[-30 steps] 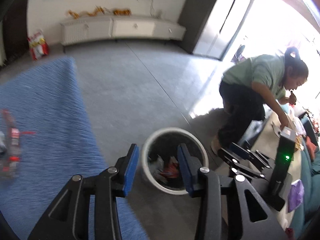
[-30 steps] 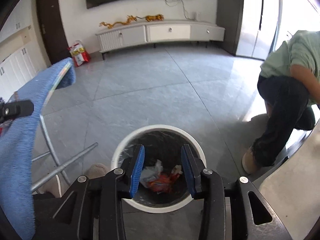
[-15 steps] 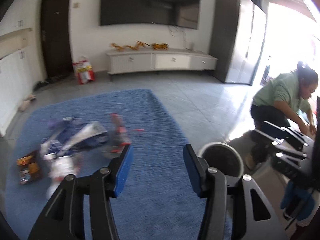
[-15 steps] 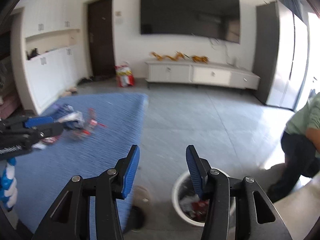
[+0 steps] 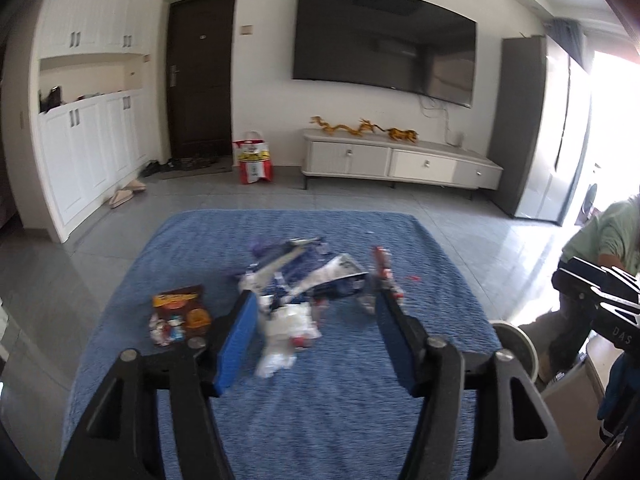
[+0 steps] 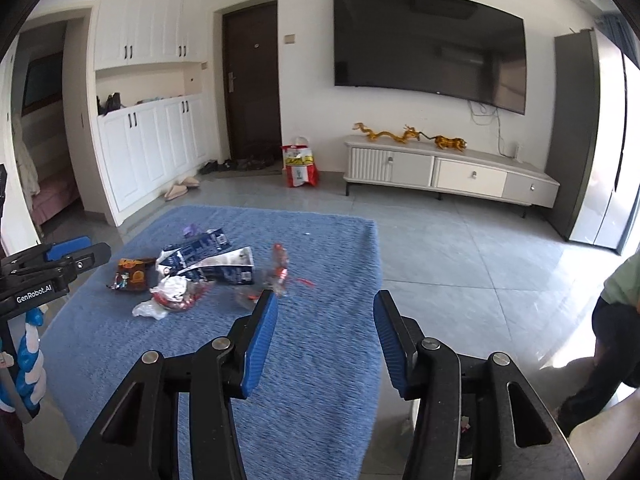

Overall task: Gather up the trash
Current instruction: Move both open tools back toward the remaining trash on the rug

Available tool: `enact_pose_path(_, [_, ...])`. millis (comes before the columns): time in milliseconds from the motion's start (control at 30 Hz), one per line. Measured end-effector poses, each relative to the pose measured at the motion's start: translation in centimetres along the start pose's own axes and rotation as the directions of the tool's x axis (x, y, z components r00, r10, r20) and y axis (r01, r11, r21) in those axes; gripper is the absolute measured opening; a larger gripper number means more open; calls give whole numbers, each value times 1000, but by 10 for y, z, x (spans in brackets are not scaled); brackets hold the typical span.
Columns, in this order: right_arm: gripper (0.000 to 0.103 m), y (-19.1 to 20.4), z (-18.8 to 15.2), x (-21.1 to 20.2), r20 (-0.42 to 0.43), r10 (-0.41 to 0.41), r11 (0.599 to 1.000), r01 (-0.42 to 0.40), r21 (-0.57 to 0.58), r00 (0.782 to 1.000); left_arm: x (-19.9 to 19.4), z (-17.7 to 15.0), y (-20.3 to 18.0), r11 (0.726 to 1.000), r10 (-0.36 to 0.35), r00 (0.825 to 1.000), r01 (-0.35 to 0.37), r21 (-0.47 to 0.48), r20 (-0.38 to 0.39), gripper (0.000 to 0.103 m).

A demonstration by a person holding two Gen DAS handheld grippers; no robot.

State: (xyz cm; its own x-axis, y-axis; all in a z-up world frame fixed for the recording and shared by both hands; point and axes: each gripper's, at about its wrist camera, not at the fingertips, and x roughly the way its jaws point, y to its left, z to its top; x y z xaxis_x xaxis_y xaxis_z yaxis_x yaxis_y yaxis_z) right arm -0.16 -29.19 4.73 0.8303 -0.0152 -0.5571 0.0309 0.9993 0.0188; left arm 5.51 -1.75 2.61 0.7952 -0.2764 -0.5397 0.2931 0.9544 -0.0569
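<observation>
- Crinkly plastic and foil trash sits in a loose pile on the blue worktop, ahead of both grippers, not yet touched.
- White crumpled wrapper lies closest, just beyond the left gripper tips and lined up with its gap; blurred in that view, so edges are hard to read.
- Blue-and-white carton lies flattened behind the wrapper, overlapping other scraps; orange snack packet is off to the left of the pile; clear red-labelled wrapper is just ahead of the right gripper left finger.
- Left gripper: jaws apart and opening, nothing between them.
- Right gripper: jaws apart, nothing between them, aimed right of the pile over bare cloth and the worktop edge.
- Risk: thin film may slip out or tear if pinched by a corner only.
- Risk: pieces overlap, so grabbing one could drag neighbours off the worktop edge onto the floor.
- Risk: pressing too low snags the fuzzy blue cover and bunches it instead of the trash.
- Risk: both grippers heading for the same pile could collide; the left one already shows at the left edge of the right view.
- Bin rim is to the right of the left gripper, beside the worktop; a light wrapper could miss it on the drop.
- Person crouches on the far right near the bin, possibly in the carry path.
</observation>
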Motion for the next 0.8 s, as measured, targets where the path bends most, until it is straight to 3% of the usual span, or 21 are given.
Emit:
enact_pose_path(333, [50,50,1,44,-93,43,998,-46,-39,995,10,-16,60,995,81,997,-82,-49,-17,66])
enact_pose_path(533, [52,68,7,62,-111,59,996,-65,-55,992,20,-27,87,992,77,996,-81,-98,-47,67])
enact_pose_path(800, [53,62,3,84,-146,63,997,-69,-40,987,43,-41,105,988,27,996,-40,-151,-88,68])
